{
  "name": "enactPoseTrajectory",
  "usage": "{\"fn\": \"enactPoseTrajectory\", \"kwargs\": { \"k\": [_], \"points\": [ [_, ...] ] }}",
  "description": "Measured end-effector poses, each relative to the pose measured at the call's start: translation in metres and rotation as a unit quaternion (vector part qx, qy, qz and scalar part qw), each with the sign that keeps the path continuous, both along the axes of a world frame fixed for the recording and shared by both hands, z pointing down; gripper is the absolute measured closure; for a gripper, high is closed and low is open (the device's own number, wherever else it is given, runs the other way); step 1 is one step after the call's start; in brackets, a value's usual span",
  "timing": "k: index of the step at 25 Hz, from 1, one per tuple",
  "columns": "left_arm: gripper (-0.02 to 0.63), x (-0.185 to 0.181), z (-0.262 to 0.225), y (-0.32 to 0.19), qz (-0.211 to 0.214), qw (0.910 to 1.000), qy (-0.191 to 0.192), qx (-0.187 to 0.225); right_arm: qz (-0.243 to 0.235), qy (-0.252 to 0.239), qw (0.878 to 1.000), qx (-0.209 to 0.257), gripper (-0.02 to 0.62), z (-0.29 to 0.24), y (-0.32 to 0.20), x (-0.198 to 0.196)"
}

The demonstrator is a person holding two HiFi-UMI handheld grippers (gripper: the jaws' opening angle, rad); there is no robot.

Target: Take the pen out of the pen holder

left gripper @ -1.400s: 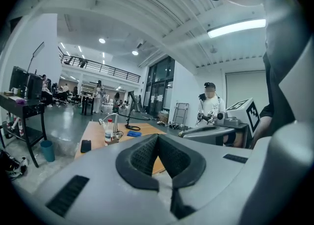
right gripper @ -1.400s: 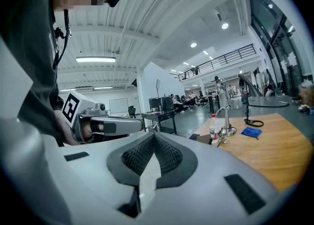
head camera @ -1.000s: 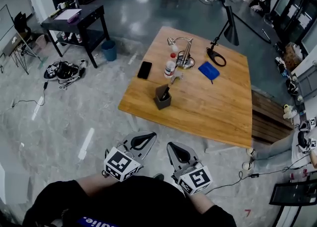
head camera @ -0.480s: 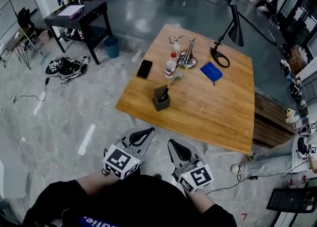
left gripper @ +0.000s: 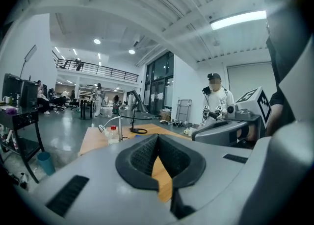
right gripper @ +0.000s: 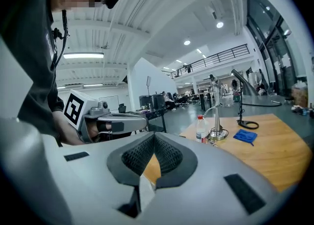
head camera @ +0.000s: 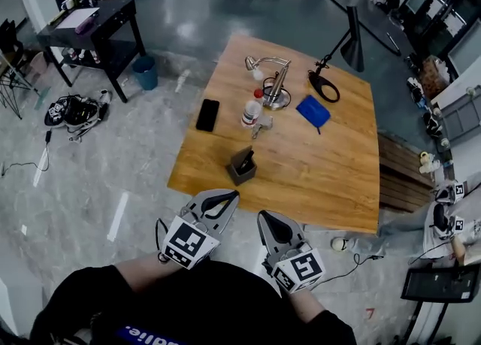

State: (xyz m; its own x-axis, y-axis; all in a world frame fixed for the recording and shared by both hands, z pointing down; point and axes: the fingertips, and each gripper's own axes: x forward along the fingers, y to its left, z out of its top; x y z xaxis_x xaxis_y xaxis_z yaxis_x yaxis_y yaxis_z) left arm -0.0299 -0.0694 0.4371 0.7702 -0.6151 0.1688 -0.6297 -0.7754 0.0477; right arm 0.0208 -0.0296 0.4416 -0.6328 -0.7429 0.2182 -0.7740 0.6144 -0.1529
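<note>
A dark grey pen holder (head camera: 240, 170) stands near the front left edge of the wooden table (head camera: 323, 186), and a black pen (head camera: 247, 161) leans inside it. Both grippers hang low in the head view, over the floor just short of the table's front edge. My left gripper (head camera: 229, 198) is shut with nothing in it, its jaws meeting at the tip (left gripper: 158, 137). To its right, the right gripper (head camera: 265, 218) is shut and empty too (right gripper: 154, 136). Neither touches the holder, which is hidden behind the jaws in both gripper views.
On the table lie a black phone (head camera: 207, 115), a white bottle (head camera: 250, 113), a silver lamp (head camera: 274, 84), a blue cloth (head camera: 313, 110) and a black desk lamp (head camera: 331, 73). A black side table (head camera: 90, 24) and blue bin (head camera: 145, 73) stand far left. A person in white (left gripper: 216, 102) stands off right.
The table and pen holder have drawn nearer to the grippers and shifted slightly left in the head view. Both grippers stay shut and low in the frame.
</note>
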Motion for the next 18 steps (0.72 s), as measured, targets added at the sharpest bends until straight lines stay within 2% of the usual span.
{"fn": "enactPoseTrajectory", "kwargs": {
  "k": [4,7,18],
  "points": [
    [0.597,-0.002,0.005,-0.021,0.029,0.9995,-0.013,-0.005,0.022,0.001,1.000,-0.002,0.589,-0.005,-0.020,-0.009],
    [0.597,0.001,0.011,-0.033,0.034,0.9991,-0.022,-0.010,0.019,0.000,1.000,-0.004,0.589,-0.003,-0.028,-0.011],
    [0.597,0.026,0.028,-0.058,0.002,0.9982,-0.050,-0.033,-0.023,-0.003,1.000,0.006,0.589,-0.008,-0.048,0.015]
  ]
}}
